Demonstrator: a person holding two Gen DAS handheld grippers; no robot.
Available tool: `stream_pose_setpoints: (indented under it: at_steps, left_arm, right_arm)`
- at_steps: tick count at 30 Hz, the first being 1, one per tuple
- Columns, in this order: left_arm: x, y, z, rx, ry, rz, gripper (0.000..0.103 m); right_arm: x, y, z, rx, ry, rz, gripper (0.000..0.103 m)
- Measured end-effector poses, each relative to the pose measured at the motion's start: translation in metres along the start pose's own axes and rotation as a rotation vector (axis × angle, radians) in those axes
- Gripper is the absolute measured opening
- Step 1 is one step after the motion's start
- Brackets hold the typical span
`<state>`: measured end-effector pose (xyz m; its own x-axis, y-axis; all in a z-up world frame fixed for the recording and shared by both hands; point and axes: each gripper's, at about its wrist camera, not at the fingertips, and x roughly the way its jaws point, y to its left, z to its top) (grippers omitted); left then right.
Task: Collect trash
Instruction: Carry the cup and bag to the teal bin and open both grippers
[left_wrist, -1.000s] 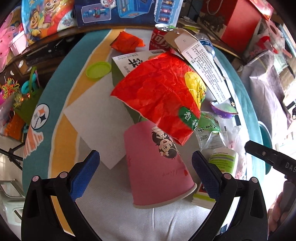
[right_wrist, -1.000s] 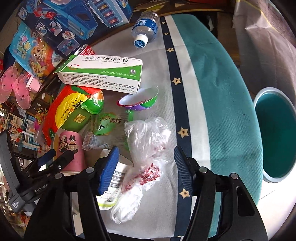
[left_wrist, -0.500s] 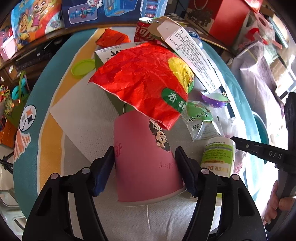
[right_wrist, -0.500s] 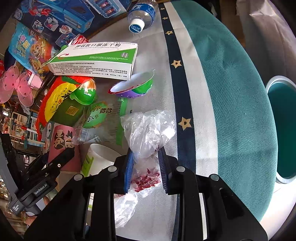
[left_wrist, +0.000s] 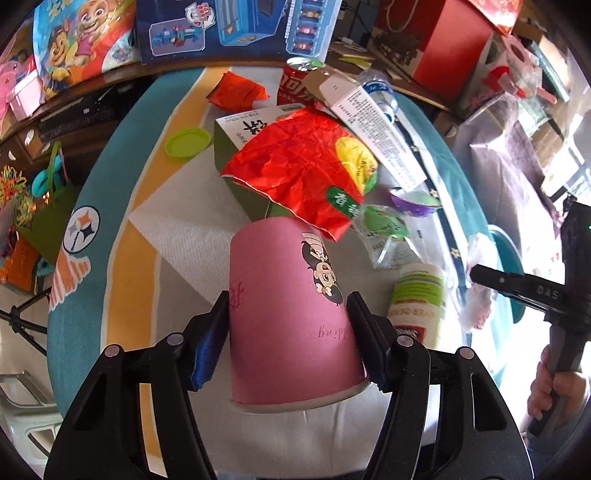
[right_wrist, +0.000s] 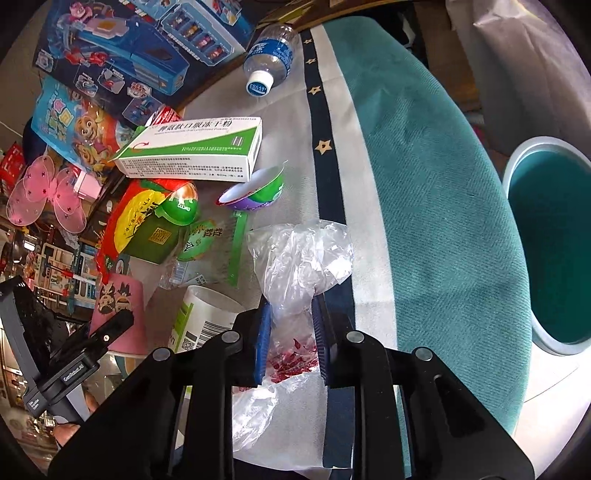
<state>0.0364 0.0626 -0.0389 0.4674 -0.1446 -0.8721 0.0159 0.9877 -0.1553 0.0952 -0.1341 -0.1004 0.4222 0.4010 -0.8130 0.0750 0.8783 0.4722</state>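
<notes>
My left hand-held gripper (left_wrist: 288, 328) has just closed on the pink cup (left_wrist: 288, 317), my right hand-held gripper (right_wrist: 291, 332) on the plastic bag (right_wrist: 299, 258); I'd lift both straight up, then across to the teal bin (right_wrist: 554, 240) right of the bag.

- tabletop (right_wrist: 436, 206) under a teal, white and yellow cloth
- napkin (left_wrist: 192, 229) lying flat
- green lid (left_wrist: 187, 143)
- can (left_wrist: 295, 85) standing upright
- bottle (right_wrist: 271, 55) on its side
- bowl (right_wrist: 255, 192) tilted
- white tub (right_wrist: 201, 317) on its side

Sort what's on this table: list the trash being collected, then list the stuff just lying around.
Trash being collected: pink paper cup in left gripper; clear plastic bag in right gripper; teal bin.

Lying about: toy boxes, pink butterfly wings.
</notes>
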Motion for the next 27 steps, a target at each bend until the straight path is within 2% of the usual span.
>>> stream_pose_setpoints:
  at_steps: [7,12,16,20,22,27]
  left_arm:
    - [-0.040,-0.043,0.000,0.107,-0.051,-0.057,0.064]
    - [-0.050,-0.099,0.018,0.234,-0.082,-0.109,0.065]
    - [-0.037,-0.161,0.034,0.349,-0.074,-0.171,0.065]
    - [-0.009,-0.232,0.043,0.481,-0.028,-0.232,0.065]
    - [0.008,-0.261,0.043,0.529,-0.001,-0.254,0.065]
    - [0.057,-0.329,0.037,0.627,0.083,-0.304,0.065]
  right_arm:
    - [-0.027,-0.019,0.003,0.046,-0.057,0.028,0.020]
    - [-0.069,-0.046,0.009,0.096,-0.148,0.024,0.020]
    - [-0.111,-0.084,0.016,0.151,-0.245,-0.032,0.020]
    - [-0.146,-0.135,0.019,0.237,-0.317,-0.103,0.021]
    - [-0.159,-0.159,0.017,0.276,-0.340,-0.153,0.021]
    - [-0.173,-0.206,0.009,0.365,-0.353,-0.205,0.021]
